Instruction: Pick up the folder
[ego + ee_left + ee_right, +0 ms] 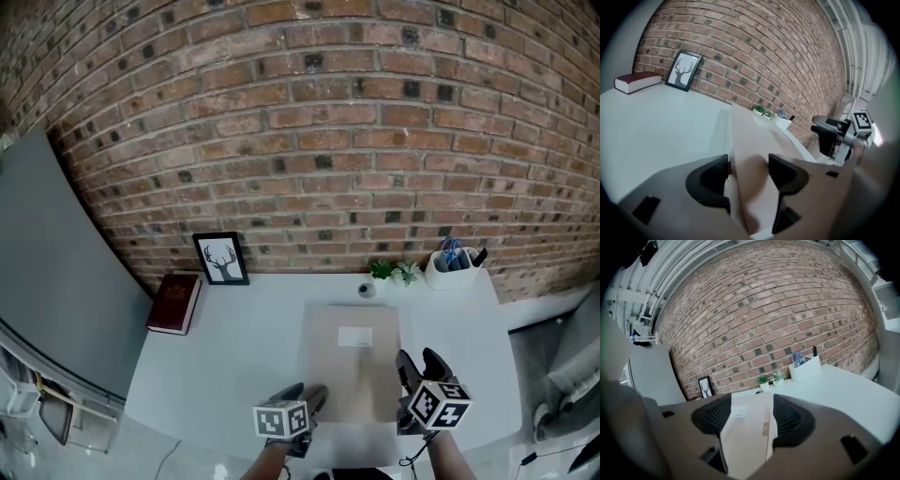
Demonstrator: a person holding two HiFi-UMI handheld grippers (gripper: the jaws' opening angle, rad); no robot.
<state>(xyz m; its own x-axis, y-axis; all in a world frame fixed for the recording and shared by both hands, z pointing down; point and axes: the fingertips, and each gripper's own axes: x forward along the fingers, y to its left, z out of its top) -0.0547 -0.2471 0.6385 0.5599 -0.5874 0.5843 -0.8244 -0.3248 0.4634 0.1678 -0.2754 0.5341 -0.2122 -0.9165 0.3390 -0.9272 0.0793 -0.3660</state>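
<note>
The tan folder (352,366) lies flat on the white bench (234,337), its small white label (355,337) unreadable. The left gripper (747,159) and right gripper (751,398) have their fingers released, spread over the folder.

A white bench (234,328) stands against a brick wall (309,122). At its rear left, a framed deer picture (222,259) leans upright beside a maroon book (174,303) lying flat. At the rear right, two small potted plants (394,272) sit near a white holder (452,270) containing blue-handled scissors (451,251).
</note>
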